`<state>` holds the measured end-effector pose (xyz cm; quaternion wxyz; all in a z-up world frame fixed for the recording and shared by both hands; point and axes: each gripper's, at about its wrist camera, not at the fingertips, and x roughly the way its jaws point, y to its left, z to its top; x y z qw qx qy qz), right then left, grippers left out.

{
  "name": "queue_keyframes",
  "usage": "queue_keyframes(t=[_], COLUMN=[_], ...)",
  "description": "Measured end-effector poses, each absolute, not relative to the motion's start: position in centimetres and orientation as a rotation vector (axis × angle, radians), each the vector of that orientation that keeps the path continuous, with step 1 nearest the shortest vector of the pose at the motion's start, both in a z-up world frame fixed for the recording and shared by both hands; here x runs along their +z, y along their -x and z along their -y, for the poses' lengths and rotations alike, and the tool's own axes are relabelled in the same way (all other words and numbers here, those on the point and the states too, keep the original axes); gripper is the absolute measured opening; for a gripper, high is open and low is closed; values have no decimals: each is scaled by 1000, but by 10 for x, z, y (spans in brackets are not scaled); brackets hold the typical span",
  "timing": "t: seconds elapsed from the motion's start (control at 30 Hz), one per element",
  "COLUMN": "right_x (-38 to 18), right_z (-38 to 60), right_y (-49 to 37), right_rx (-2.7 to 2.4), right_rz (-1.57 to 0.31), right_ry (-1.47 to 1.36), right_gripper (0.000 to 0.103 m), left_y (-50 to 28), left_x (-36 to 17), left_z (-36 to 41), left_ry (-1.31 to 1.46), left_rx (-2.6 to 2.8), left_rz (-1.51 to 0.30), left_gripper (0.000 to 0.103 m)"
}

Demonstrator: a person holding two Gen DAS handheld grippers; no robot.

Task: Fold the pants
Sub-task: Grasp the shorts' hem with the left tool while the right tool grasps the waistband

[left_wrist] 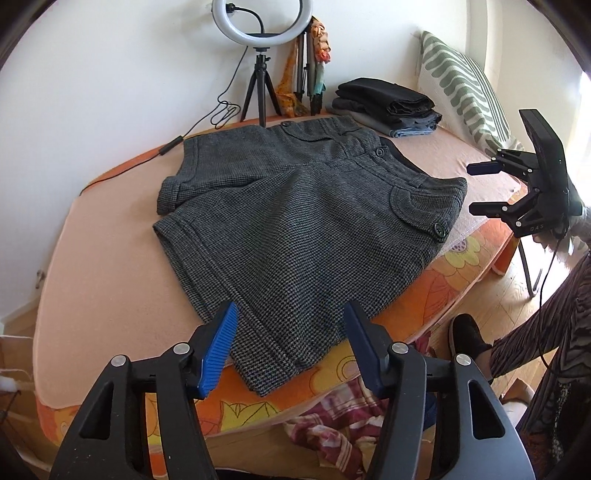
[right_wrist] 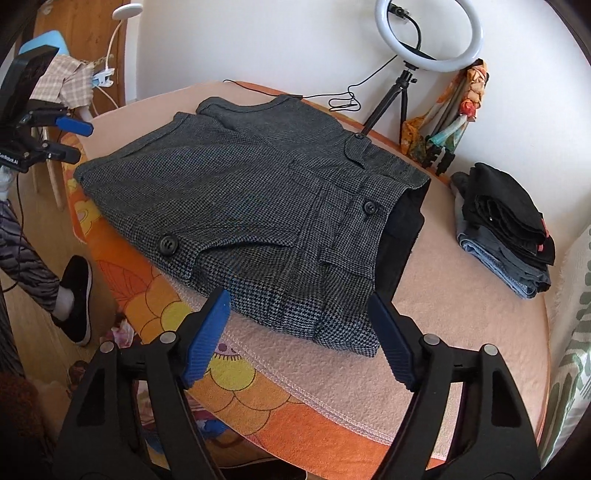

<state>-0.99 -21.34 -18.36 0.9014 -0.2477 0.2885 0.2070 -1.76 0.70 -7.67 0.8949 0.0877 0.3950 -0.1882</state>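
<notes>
Pants: short grey houndstooth pair, lying flat on the bed, on its peach cover, hem end overhanging the near edge onto the orange flowered sheet. Waistband towards the pillow side, both legs spread side by side, one cuff turned up at the far leg. Judgement: no fold made yet; garment only laid out. Lengthwise fold and crosswise fold both remain.

Stack of folded clothes sits well apart, near the striped pillow. Ring light on tripod at the far edge.

Left gripper: jaws wide apart, holding nothing, hovering just over the hem corner; contact not evident.

Right gripper: jaws equally wide, holding nothing, poised at the waistband corner, just beside the cloth.
</notes>
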Motion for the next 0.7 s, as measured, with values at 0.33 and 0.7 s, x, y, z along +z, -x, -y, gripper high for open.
queue_keyframes(t=[0.33, 0.7], right_x=[-206, -224], right_z=[198, 178], right_y=[9, -5], right_rx=[459, 411], right_rz=[-584, -598], right_ry=[676, 824], right_gripper=[71, 36], left_y=[10, 13], left_x=[-83, -92], left_z=[4, 17], left_ry=[-211, -278], left_rx=[-456, -539], left_rz=[-832, -865], left_gripper=[55, 55])
